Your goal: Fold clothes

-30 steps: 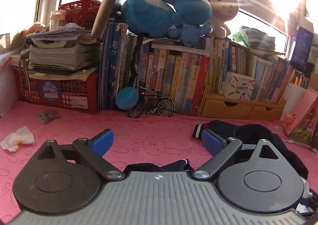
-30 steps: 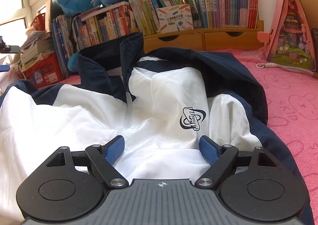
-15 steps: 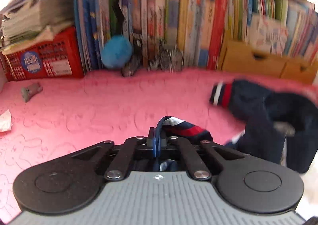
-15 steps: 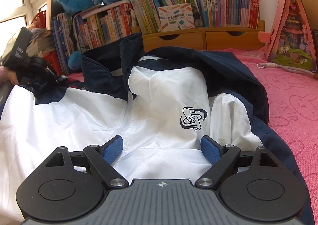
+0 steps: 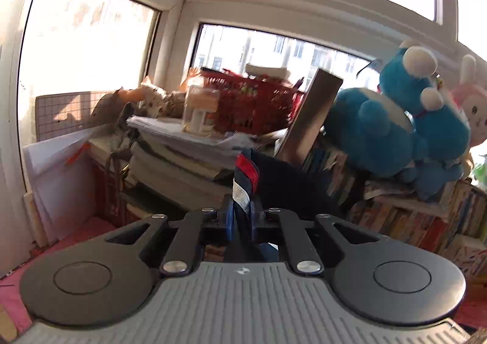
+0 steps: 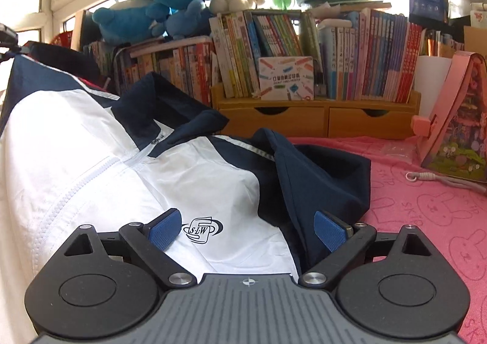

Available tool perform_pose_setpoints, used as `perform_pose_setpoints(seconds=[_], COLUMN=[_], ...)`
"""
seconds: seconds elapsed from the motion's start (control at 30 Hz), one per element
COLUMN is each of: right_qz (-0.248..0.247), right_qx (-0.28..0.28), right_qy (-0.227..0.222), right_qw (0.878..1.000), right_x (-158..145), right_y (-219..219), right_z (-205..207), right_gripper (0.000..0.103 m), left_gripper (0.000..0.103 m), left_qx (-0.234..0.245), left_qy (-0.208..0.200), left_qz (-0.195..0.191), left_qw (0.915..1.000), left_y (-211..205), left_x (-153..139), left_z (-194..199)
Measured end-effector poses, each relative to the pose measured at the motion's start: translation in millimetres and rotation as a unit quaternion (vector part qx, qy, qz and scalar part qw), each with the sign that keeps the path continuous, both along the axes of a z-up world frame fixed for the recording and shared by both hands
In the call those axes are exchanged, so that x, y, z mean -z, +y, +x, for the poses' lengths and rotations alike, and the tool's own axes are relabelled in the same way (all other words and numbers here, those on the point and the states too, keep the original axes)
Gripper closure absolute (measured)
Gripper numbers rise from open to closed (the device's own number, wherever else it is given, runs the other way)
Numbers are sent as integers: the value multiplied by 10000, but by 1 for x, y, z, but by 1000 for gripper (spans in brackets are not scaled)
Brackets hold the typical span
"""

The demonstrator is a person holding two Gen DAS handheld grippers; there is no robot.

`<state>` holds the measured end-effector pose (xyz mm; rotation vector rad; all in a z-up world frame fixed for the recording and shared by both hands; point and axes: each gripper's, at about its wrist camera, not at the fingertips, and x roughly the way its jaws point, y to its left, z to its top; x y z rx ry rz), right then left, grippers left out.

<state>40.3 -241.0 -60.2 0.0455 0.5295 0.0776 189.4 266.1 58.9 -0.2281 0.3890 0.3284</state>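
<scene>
Left wrist view: the left gripper (image 5: pixel 242 216), fingers pinched on the jacket's striped cuff (image 5: pixel 246 173), has lifted the sleeve off the pink mat (image 6: pixel 426 207), so a sleeve fold is likely starting. The right gripper (image 6: pixel 248 230), fingers spread, hovers over the jacket (image 6: pixel 194 179) on the mat.

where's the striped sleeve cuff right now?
In the left wrist view, the striped cuff is pinched in the shut left gripper, raised off the mat in front of the paper stacks, left of the blue plush.

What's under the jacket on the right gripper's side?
The pink mat shows beside the jacket and runs beneath its navy edge. Anything lying under the white front panel is hidden. The right gripper hovers open above it.
</scene>
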Motion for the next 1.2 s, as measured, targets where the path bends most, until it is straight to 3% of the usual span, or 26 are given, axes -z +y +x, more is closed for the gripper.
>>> perform_pose_setpoints(seconds=[0.13,0.23,0.33,0.4,0.5,0.53,0.6,0.67,0.77,0.83,0.9,1.0,1.07,1.1,1.2], right_qz=[-305,-486,-429,-396,-359,-368,-372,-361,-368,-365,-480,-735,-905,-990,-1243], right_qx=[-131,-165,-116,-68,-58,-62,-71,-85,-85,-94,-77,-36,-9,4,45], right_qy=[407,559,701,802,850,859,871,884,884,890,781,536,372,290,45], right_qw=[9986,9971,9966,9960,9957,9956,9955,9954,9954,9953,9958,9958,9952,9947,9922], right_x=[23,32,40,47,54,54,54,53,53,53,45,28,16,10,-7], right_y=[13,17,16,15,16,16,17,16,16,16,17,17,18,18,18], right_z=[5,10,15,18,21,21,21,22,21,21,24,29,33,34,40], right_gripper=[9,9,9,8,4,3,2,1,1,0,0,0,5,13,15], left_gripper=[86,81,73,61,36,35,35,34,35,34,20,9,3,2,0], left_qx=[-417,-573,-498,-307,401,691,1319,1677,1723,1671,1597,1665,1702,1699,1735], left_qy=[1300,1928,1459,896,262,223,304,450,802,992,1173,1387,1513,1531,1544], left_qz=[252,557,779,760,88,-271,-816,-663,-241,-164,-66,253,463,461,402], left_qw=[9903,9780,9850,9926,9988,9970,9874,9826,9815,9808,9801,9759,9726,9724,9718], left_y=[22,20,0,-31,-84,-101,-139,-172,-206,-212,-214,-222,-228,-229,-227], left_x=[88,121,113,96,79,80,95,110,128,139,153,159,159,160,160], left_z=[-3,-15,-49,-79,-127,-139,-156,-159,-152,-144,-135,-128,-125,-124,-122])
